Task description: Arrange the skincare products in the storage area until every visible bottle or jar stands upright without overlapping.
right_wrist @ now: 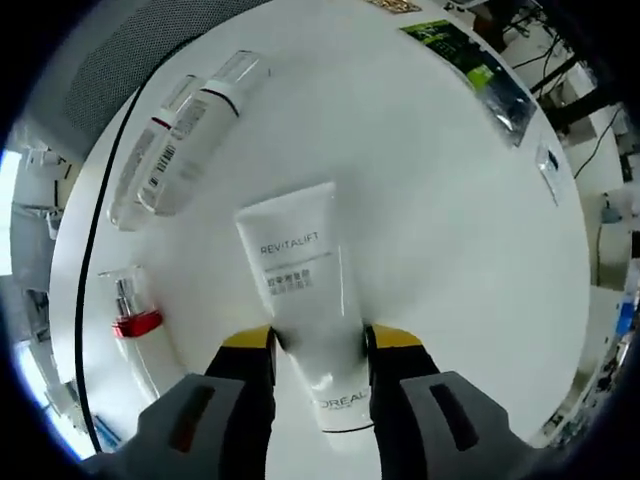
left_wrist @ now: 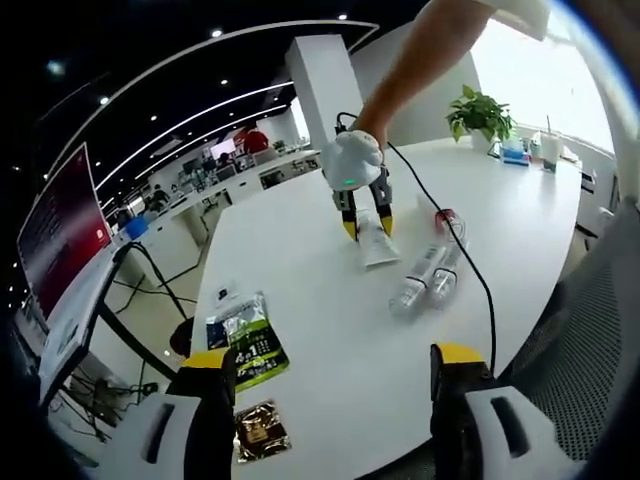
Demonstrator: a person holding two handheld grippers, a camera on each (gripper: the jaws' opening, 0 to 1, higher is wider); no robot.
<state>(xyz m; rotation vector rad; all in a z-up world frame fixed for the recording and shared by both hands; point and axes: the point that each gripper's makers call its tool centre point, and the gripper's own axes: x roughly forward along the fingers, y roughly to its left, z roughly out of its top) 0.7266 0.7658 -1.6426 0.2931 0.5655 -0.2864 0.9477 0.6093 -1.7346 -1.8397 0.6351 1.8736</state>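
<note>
- In the right gripper view, the right gripper (right_wrist: 318,345) has its two yellow-tipped jaws on either side of a white tube (right_wrist: 303,300) marked REVITALIFT, which lies flat on the white table (right_wrist: 430,200); the jaws sit against the tube's sides, closed on it near its cap end.
- In the left gripper view, that same gripper (left_wrist: 366,222) reaches down from a person's arm (left_wrist: 420,60) at the far middle of the table (left_wrist: 300,270), with the tube (left_wrist: 375,243) under its tips.
- The left gripper (left_wrist: 335,360) has its jaws wide apart, with nothing between them, at the near edge of the table.
- Just right of the tube lie two slim bottles (left_wrist: 428,278) side by side, touching, both on their sides (right_wrist: 175,135).
- Beyond them a pump bottle with a red collar (left_wrist: 447,218) also lies on its side (right_wrist: 135,325).
- A black cable (left_wrist: 455,235) runs from the right gripper across the table.
- Near left lie a green packet (left_wrist: 250,340) and a small dark sachet (left_wrist: 260,428).
- A potted plant (left_wrist: 480,115) stands at the far right edge.
</note>
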